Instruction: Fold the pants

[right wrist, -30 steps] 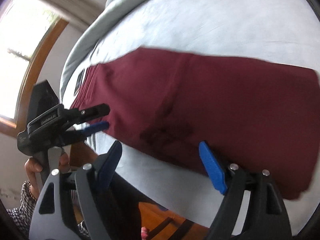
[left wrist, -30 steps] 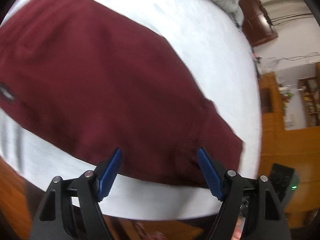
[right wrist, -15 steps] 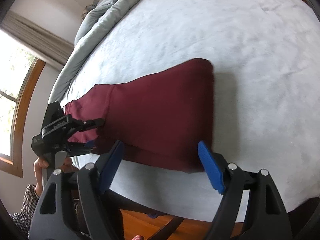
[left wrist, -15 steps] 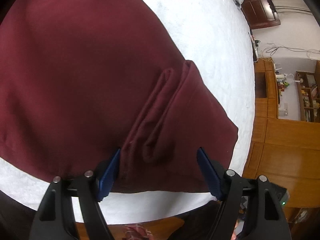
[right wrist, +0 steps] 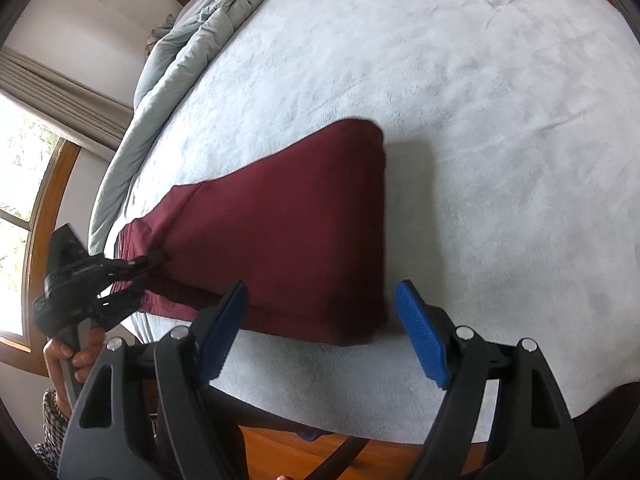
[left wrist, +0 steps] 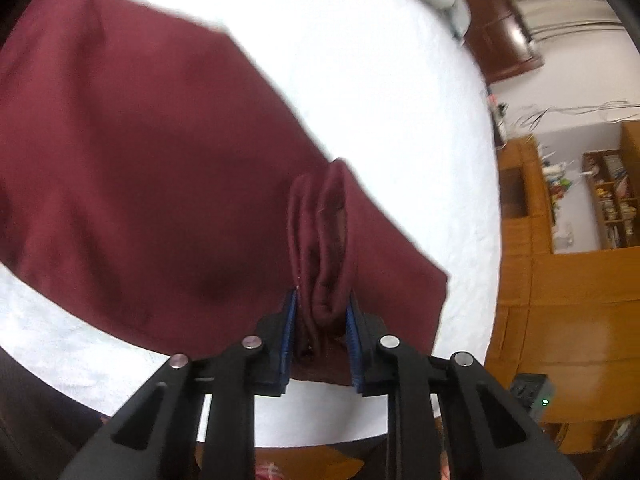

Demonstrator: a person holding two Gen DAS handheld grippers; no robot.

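Maroon pants (right wrist: 288,236) lie along the near edge of the bed (right wrist: 500,140). Left gripper (left wrist: 320,328) closing, pads pinching a bunched fold at the near hem. Right gripper (right wrist: 320,336) spread wide, empty, above the folded end. Best pinch all layers before lifting.

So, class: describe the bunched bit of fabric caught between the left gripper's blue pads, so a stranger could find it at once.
Start at the pale bed, where the maroon pants lie flat. Follow their near edge to the left gripper, whose jaws are closing on cloth. The bunched fold stands up there in narrow upright ridges, the only raised, pleated part of otherwise smooth fabric.
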